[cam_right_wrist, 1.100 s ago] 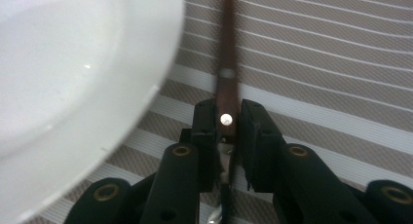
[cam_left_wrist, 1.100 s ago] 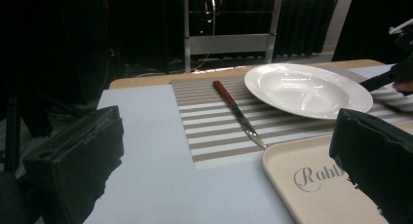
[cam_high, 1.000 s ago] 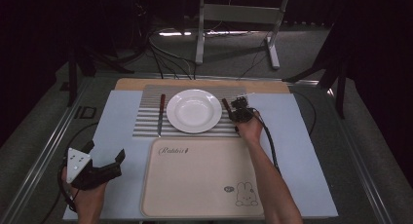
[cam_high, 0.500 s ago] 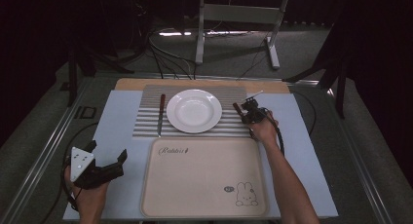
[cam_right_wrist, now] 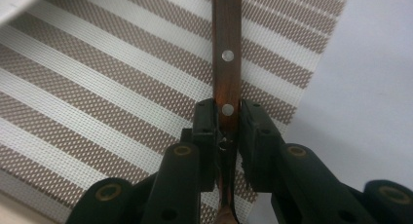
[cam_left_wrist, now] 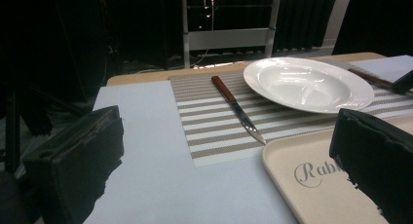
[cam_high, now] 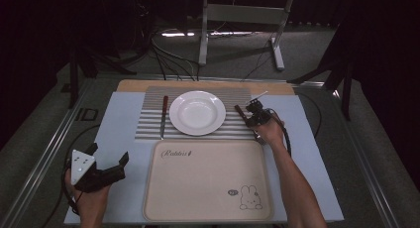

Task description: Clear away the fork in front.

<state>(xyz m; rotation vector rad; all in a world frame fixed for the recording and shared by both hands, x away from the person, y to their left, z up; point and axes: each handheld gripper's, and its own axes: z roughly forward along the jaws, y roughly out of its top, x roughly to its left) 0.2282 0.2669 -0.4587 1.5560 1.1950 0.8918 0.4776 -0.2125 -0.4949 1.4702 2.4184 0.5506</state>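
My right gripper (cam_right_wrist: 226, 118) is shut on the brown wooden handle of a utensil (cam_right_wrist: 226, 39) with two metal rivets, held over the striped placemat (cam_right_wrist: 97, 87). In the high view this gripper (cam_high: 254, 115) is just right of the white plate (cam_high: 197, 112), and the handle (cam_high: 241, 113) points toward the plate. The utensil's working end is hidden. A knife (cam_high: 163, 116) with a matching handle lies on the placemat left of the plate. My left gripper (cam_high: 106, 157) rests at the near left, open and holding nothing. Past its jaws (cam_left_wrist: 224, 175) I see the knife (cam_left_wrist: 237, 108) and plate (cam_left_wrist: 307, 83).
A beige tray (cam_high: 208, 181) with a rabbit print lies on the pale blue mat (cam_high: 119, 119), in front of the placemat (cam_high: 148, 124). Its corner (cam_left_wrist: 311, 185) reaches between the left jaws. A metal stand (cam_high: 237, 20) and cables are behind the table.
The right hand has moved to the right, away from the plate's rim, carrying the wooden-handled utensil. The left hand has stayed put.
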